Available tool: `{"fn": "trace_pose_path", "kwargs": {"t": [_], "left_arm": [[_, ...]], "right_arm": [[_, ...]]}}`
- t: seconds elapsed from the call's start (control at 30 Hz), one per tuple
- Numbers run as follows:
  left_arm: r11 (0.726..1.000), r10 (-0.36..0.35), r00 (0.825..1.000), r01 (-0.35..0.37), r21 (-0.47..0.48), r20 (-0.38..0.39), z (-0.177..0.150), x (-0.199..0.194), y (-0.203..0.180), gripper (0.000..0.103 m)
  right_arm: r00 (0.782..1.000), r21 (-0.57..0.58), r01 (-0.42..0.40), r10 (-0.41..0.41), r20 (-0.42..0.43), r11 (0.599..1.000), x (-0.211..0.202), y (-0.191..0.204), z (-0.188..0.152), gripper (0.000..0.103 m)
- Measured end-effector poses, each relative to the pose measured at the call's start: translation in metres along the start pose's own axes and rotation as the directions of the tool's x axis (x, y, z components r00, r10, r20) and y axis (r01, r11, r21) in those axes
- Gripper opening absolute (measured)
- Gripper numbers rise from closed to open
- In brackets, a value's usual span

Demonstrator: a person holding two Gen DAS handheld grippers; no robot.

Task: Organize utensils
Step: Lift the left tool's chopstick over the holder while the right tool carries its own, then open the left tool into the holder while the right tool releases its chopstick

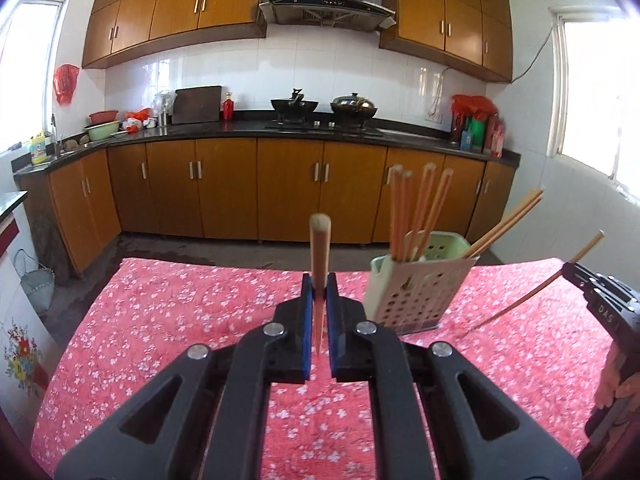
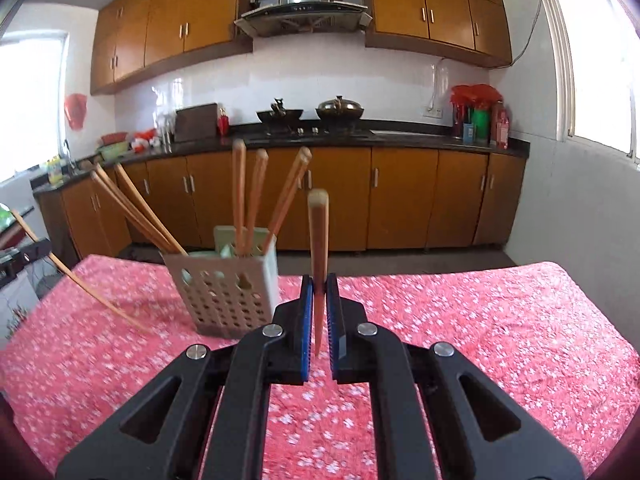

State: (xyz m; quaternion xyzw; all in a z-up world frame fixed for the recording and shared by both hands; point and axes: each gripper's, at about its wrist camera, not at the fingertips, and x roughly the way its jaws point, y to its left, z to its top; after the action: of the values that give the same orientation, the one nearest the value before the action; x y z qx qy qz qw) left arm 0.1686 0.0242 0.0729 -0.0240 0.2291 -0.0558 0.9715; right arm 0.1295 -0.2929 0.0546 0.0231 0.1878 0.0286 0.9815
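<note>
Above the pink tablecloth [image 1: 160,320], each gripper [image 1: 319,280] [image 2: 319,280] pinches one chopstick [image 1: 319,264] [image 2: 318,264] upright.

Red cloth [image 1: 160,320] with white blossoms — pale green holder [image 1: 416,284], tan chopsticks [image 1: 420,208] — black claws with blue pads [image 2: 306,320].

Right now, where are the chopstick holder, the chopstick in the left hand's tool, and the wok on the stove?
chopstick holder [image 1: 404,300]: left wrist view, perforated front wall.
left chopstick [image 1: 319,248]: left wrist view, shaft above the jaws.
wok [image 1: 294,105]: left wrist view, dark bowl.
</note>
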Motion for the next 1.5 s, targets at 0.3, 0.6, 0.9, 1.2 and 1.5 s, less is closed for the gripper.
{"fn": "trace_pose_path", "kwargs": {"t": [0.3, 0.6, 0.9, 1.2, 1.5], "left_arm": [[0.995, -0.103, 0.992, 0.104, -0.01, 0.077, 0.027, -0.024, -0.027, 0.008], [0.982, -0.188, 0.957, 0.19, 0.012, 0.219, 0.073, -0.047, -0.066, 0.008], [0.987, -0.159, 0.949, 0.154, 0.038, 0.272, 0.1, -0.029, -0.088, 0.008], [0.989, -0.144, 0.963, 0.146, 0.007, 0.227, 0.09, 0.015, -0.077, 0.008], [0.988, -0.15, 0.971, 0.154, -0.005, 0.185, 0.084, 0.037, -0.072, 0.008]], "right_arm": [[0.983, 0.053, -0.138, 0.131, 0.126, 0.989, -0.033, 0.006, 0.049, 0.007], [0.937, 0.071, -0.203, 0.172, 0.304, 0.977, -0.052, 0.014, 0.09, 0.007], [0.919, 0.066, -0.169, 0.133, 0.372, 0.983, -0.027, 0.021, 0.102, 0.007], [0.943, 0.083, -0.128, 0.095, 0.318, 0.988, 0.016, 0.027, 0.094, 0.007], [0.963, 0.077, -0.131, 0.108, 0.249, 0.988, 0.034, 0.028, 0.081, 0.008]]}}
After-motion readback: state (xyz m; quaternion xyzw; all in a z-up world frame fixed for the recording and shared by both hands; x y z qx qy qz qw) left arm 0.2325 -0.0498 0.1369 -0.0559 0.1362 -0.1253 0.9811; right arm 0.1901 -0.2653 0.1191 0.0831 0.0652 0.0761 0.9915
